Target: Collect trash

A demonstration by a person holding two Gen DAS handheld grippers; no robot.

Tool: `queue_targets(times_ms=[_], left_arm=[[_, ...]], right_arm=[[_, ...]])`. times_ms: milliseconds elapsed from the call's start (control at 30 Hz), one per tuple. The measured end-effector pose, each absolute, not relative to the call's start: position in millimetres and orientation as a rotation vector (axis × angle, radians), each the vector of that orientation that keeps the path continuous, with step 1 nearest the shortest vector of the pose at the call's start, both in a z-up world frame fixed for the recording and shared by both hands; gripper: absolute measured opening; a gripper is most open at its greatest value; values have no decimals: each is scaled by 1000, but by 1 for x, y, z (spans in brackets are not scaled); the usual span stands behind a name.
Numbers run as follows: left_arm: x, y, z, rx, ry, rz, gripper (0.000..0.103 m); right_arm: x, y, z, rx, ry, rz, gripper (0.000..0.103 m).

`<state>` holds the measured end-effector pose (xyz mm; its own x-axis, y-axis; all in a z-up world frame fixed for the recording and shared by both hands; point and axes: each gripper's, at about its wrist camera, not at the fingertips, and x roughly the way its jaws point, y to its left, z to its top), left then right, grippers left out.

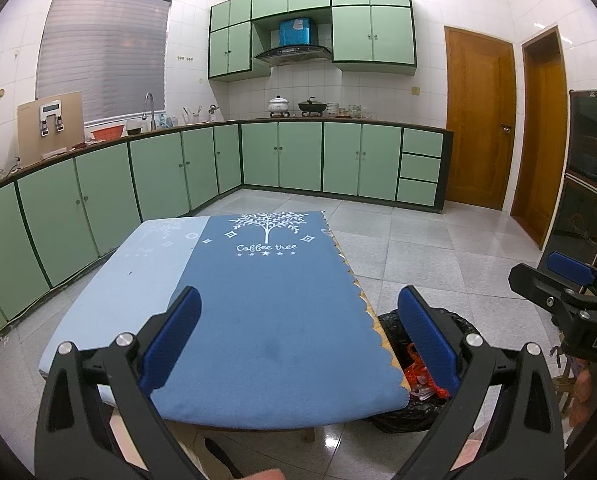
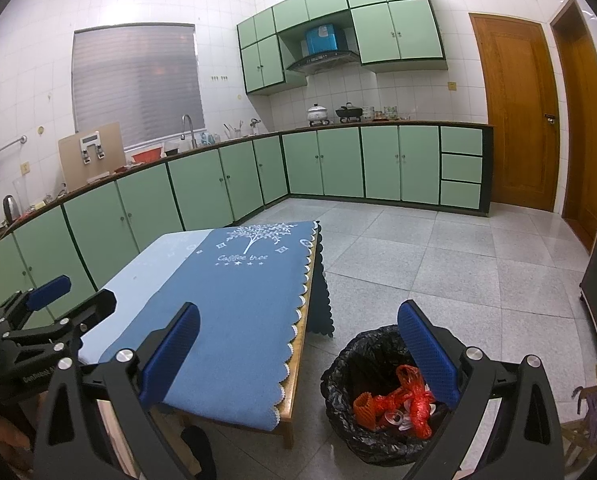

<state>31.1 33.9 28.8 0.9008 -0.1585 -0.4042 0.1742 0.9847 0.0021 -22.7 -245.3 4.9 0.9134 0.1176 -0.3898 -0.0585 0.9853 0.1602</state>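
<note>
The left gripper (image 1: pixel 298 320) hangs with its jaws spread wide over the near end of the table (image 2: pixel 294 400), nothing between its blue ribbed pads (image 1: pixel 176 332). The right gripper (image 2: pixel 298 336) is spread just as wide and empty, held out past the table's right edge above the bin (image 2: pixel 338 392), which stands on the floor just beside the table's near right corner.

The trash (image 2: pixel 402 396) lies inside the bin: crumpled red netting or thin plastic, a ribbed orange piece, and some small clear bits that are too small to name. No loose rubbish shows on the table top or on the floor around it, so the collecting looks finished or nearly so.

If a last check is the step in hand, it would be done best by sweeping both cameras slowly along the table's far edge and the floor under it, which neither view shows fully, with the jaws kept wide for a quick pick.

The tablecloth (image 1: pixel 266 320) is a matte, felt-like sheet in dark blue with a paler panel along its left side, a white tree print at the far end and a scalloped white-trimmed hem along the right edge, where a strip of pale wood shows. The bin liner is glossy, crinkled black film folded over the rim. The floor (image 2: pixel 438 272) is of speckled, polished grey tiles.
</note>
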Motion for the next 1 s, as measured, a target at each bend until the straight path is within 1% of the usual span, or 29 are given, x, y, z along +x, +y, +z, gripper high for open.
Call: queue_targets(times_ms=[1000], left_arm=[[36, 44, 27, 34, 426, -161, 96]], right_arm=[[-21, -253, -6, 144, 421, 84, 97]])
